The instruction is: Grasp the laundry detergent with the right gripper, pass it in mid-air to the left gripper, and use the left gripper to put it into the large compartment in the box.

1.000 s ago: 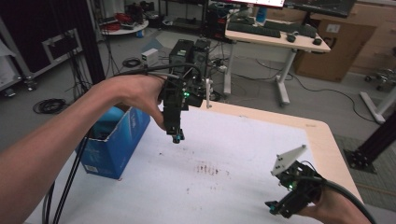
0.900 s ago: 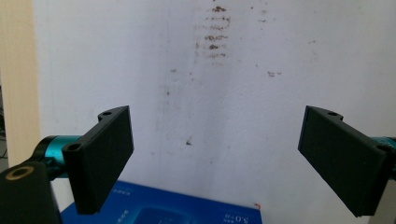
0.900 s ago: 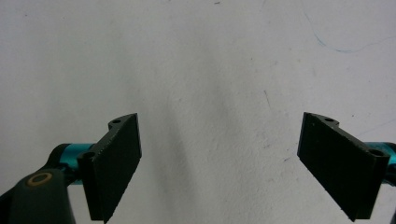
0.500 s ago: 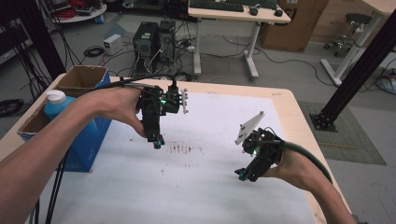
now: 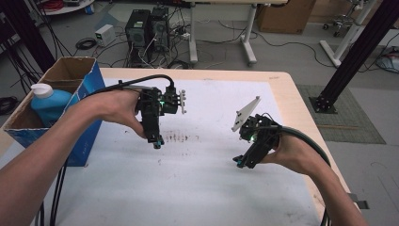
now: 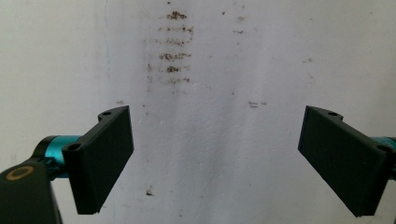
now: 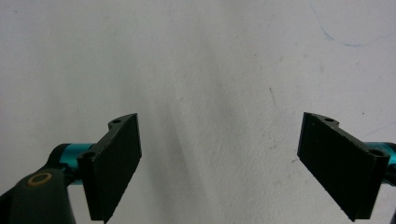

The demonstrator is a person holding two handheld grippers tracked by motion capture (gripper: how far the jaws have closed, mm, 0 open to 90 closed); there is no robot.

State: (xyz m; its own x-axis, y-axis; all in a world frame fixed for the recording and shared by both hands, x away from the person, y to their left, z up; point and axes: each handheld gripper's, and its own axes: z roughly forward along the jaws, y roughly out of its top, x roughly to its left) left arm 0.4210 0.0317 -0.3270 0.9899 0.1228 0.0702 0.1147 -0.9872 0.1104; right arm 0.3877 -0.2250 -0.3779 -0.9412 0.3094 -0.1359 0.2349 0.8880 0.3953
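My left gripper (image 5: 156, 141) hangs above the white table sheet (image 5: 197, 188), pointing straight down just left of a patch of brown stains (image 5: 181, 137). Its own view has both black jaws wide apart over the sheet, left gripper (image 6: 215, 163) open, the brown stains (image 6: 170, 44) ahead, nothing between. My right gripper (image 5: 241, 163) is held low at the right of the sheet, tilted down and to the left. Seen from its own camera the right gripper (image 7: 219, 165) is open over bare white sheet, holding nothing.
A blue cardboard box (image 5: 89, 89) stands at the table's left edge with a blue bottle with a white cap (image 5: 47, 101) inside. The table's wooden rim (image 5: 291, 94) runs along the right. Cables, computer towers and desk legs (image 5: 247, 37) lie on the floor beyond.
Both hands have come down and nearer the front of the table, the right gripper further in over the sheet. The camera view has tipped lower. Both jaws stay apart.
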